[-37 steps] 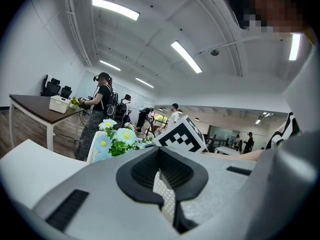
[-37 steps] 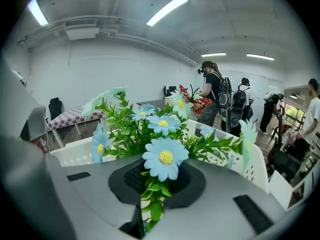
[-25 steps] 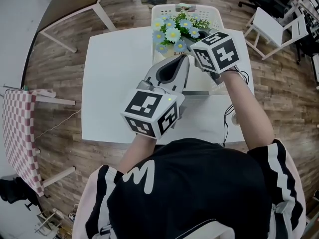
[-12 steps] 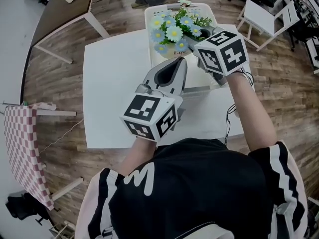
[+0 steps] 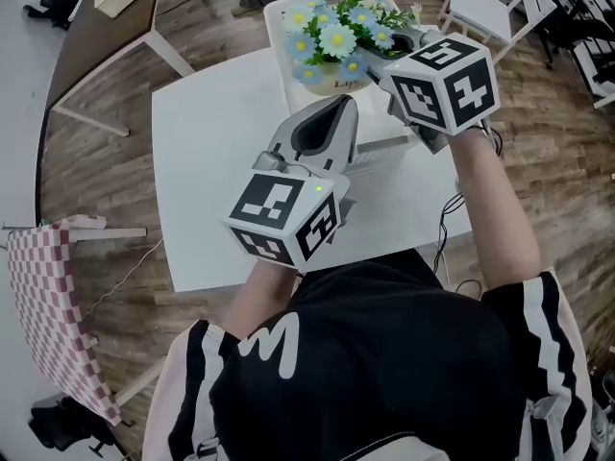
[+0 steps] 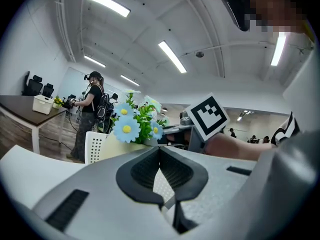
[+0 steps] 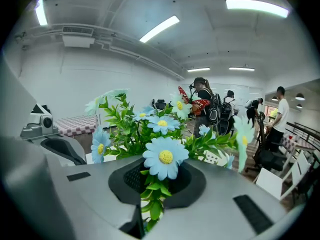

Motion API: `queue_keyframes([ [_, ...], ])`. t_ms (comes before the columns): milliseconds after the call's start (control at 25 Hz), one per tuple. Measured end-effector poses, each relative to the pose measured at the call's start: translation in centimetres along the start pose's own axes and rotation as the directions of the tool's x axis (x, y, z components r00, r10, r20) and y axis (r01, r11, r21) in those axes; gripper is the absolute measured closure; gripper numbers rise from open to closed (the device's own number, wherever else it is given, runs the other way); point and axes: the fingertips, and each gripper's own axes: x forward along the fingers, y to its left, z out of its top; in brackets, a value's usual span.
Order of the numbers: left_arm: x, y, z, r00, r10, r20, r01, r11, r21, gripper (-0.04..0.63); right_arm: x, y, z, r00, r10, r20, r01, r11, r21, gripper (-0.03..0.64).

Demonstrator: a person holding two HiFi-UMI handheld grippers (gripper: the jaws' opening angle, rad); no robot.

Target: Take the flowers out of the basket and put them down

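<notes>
Over the basket (image 5: 281,36), flowers (image 5: 336,36) gripped, not yet down.
Left tool (image 5: 340,104) hangs just before the basket, pinched closed, empty; right tool (image 5: 373,60) clamps the flowers' stems; carrying them off to the tabletop (image 5: 211,152) remains.

Legible text: none | flower pot (image 5: 318,77): dark print on its front, too small to read | numbers, brands, signs: none legible
</notes>
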Motion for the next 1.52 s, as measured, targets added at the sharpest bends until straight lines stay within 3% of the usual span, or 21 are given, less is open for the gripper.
queue_keyframes([
  [520, -2.6, -1.5, 0.7, 0.998, 0.054, 0.045, -0.055, 0.998, 0.025, 0.589, -3.5, 2.6, 3.4, 0.994, 0.038, 0.099, -0.036, 0.999, -0.022, 0.565],
  [680, -2.9, -4.1, 1.0, 0.996, 0.063, 0.057, -0.064, 0.998, 0.026, 0.589, -6.5, 2.9, 4.2, 0.993, 0.048, 0.109, -0.043, 0.998, -0.051, 0.565],
  [1200, -4.0, -16.4, -5.9, 0.994, 0.100, 0.049, -0.101, 0.995, 0.017, 0.589, -18.2, 4.9, -2.5, 0.985, 0.093, 0.148, -0.081, 0.993, -0.082, 0.565],
  [1520, -5.9, -18.7, -6.8, 0.985, 0.168, 0.030, -0.167, 0.986, -0.025, 0.589, -20.3, 6.9, -4.0, 0.979, 0.155, 0.132, -0.148, 0.987, -0.057, 0.565],
])
